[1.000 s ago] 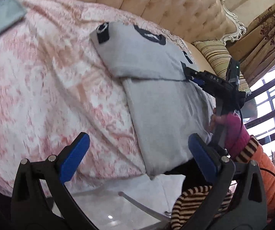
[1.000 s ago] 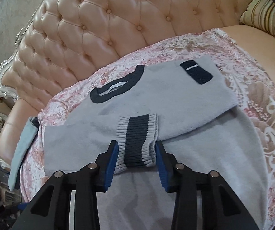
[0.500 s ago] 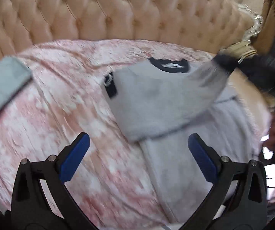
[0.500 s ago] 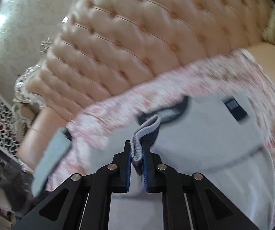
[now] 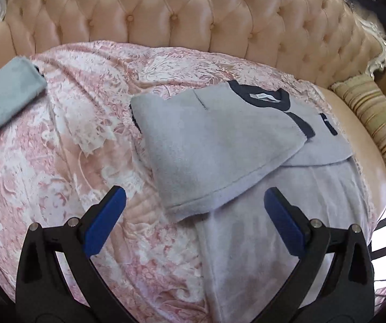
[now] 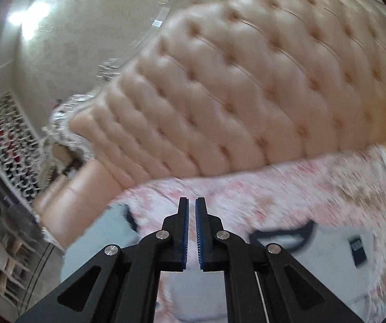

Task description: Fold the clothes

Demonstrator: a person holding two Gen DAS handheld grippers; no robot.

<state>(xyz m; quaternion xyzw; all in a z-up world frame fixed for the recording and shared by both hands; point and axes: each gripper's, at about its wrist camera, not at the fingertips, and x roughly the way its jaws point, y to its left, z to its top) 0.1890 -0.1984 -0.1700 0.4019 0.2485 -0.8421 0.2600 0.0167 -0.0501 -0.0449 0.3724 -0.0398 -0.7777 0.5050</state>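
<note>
The grey sweater [image 5: 219,145] lies at centre frame on the pink patterned bedspread [image 5: 58,140], one sleeve folded across its body. The left gripper [image 5: 194,215] hovers above its lower edge, jaws wide apart. The right gripper [image 6: 190,231], raised toward the tufted headboard [image 6: 246,94], is closed with nothing between its pads.

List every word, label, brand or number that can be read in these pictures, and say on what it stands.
No text can be read.
White neck label inside the dark collar of the grey knitted sweater: too small to read.
Dark rectangular patch on that sweater, with a small white mark: too small; in the right wrist view it is blurred.
</note>
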